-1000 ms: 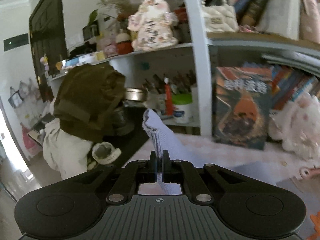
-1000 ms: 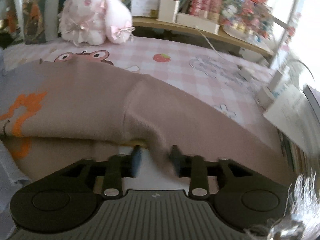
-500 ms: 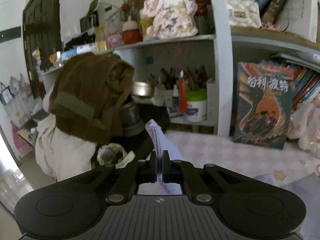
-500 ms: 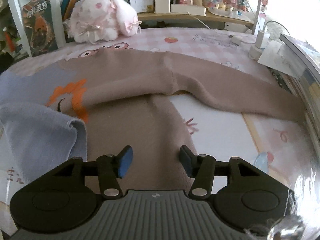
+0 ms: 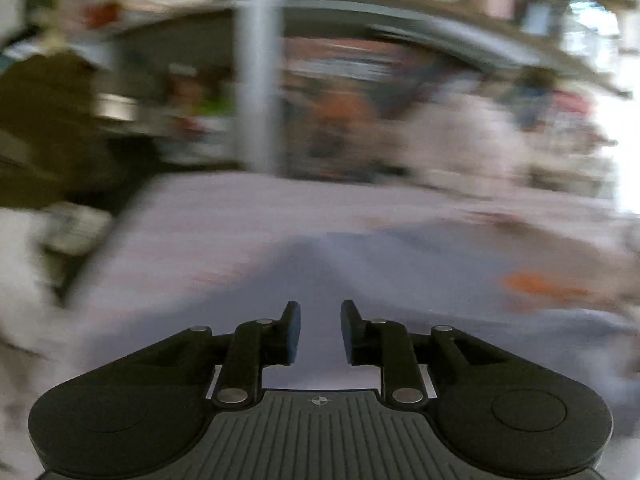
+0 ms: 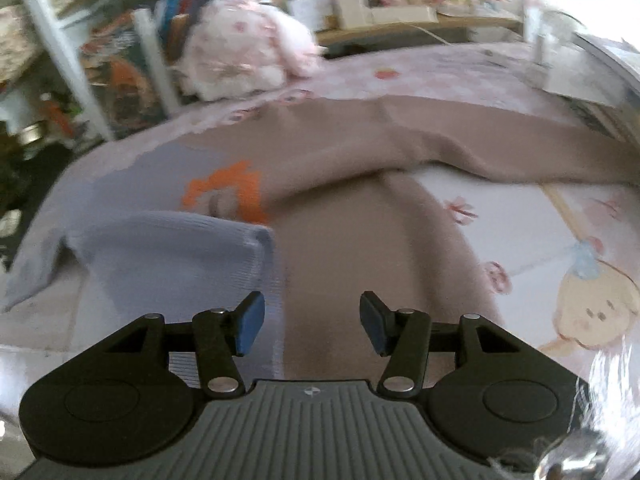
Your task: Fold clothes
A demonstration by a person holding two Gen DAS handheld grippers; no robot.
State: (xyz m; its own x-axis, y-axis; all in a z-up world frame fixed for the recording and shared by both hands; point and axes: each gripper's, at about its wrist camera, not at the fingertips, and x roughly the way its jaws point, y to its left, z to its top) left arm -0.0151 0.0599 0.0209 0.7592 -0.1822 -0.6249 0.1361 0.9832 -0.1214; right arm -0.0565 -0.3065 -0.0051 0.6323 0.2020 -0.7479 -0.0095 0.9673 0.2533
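A two-tone sweater (image 6: pixel 344 184), lavender on its left half and tan on its right with an orange motif (image 6: pixel 224 192), lies spread on a pink patterned tabletop (image 6: pixel 512 232). Its lavender sleeve (image 6: pixel 176 248) is folded across the body. The tan sleeve (image 6: pixel 500 140) stretches out to the right. My right gripper (image 6: pixel 312 322) hovers open above the hem, holding nothing. The left wrist view is heavily blurred; there my left gripper (image 5: pixel 320 330) is open over the lavender cloth (image 5: pixel 304 264), empty.
A pink plush toy (image 6: pixel 244 48) sits at the table's back edge before a white bookshelf post (image 6: pixel 60 52) and rows of books. A dark brown garment pile (image 5: pixel 44 128) bulks at the left. Boxes and papers (image 6: pixel 592 76) line the far right.
My left gripper let go of the lavender sleeve and opened; the sleeve now lies across the body. The left view swung right and blurred. My right gripper stayed open and shifted slightly.
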